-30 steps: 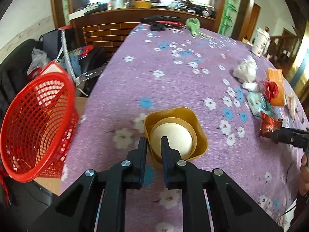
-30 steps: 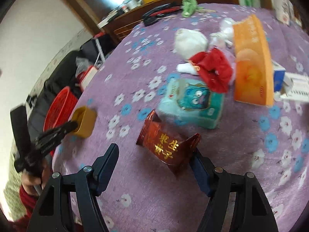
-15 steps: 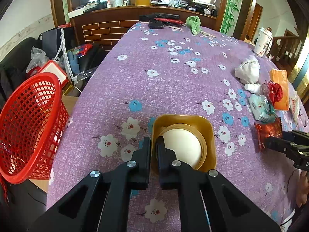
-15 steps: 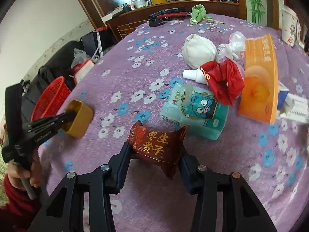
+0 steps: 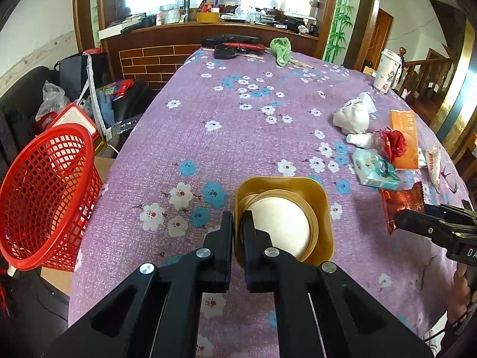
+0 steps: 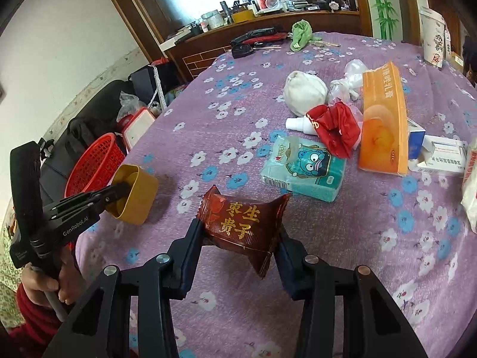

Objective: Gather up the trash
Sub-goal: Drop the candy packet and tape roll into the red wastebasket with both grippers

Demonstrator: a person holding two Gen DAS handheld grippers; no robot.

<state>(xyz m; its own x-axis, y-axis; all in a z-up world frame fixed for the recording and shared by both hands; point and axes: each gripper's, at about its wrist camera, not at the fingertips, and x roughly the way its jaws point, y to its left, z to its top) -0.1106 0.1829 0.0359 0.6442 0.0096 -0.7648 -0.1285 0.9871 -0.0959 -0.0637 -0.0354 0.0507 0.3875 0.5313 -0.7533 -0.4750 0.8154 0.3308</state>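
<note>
Two grippers angled down over purple floral tablecloth point(image 5: 238, 125). Left gripper point(image 5: 237, 229) pinched tight on near wall of gold square cup point(image 5: 316, 208), held just off the cloth, beside red mesh basket point(image 5: 44, 197) at table edge. Right gripper point(image 6: 238, 232) half closed, clamping dark red snack packet point(image 6: 241, 220) lifted clear of cloth. Cup's outer wall hidden behind fingers. Readable: "GenRobot.AI" on left gripper body; gold Chinese characters on packet.
</note>
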